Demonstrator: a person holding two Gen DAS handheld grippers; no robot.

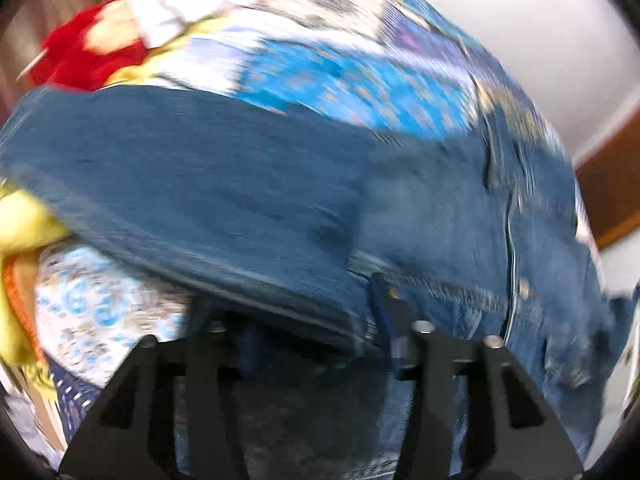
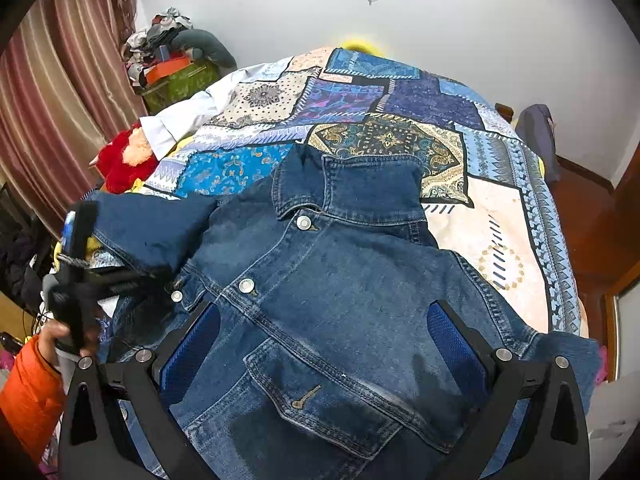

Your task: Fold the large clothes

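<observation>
R gripper (image 2: 324,344) jaws wide apart, holding nothing, hovering over denim jacket (image 2: 320,300) chest. L gripper (image 1: 316,320) pinched on the jacket's sleeve (image 1: 200,184), which is folded in across the front; L view is blurred. Jacket lies front-up on patchwork bedspread (image 2: 496,216), collar (image 2: 352,188) at far end, long axis running away from cam. Bare bedspread beyond collar and to R; red plush (image 2: 124,160) at L edge.
</observation>
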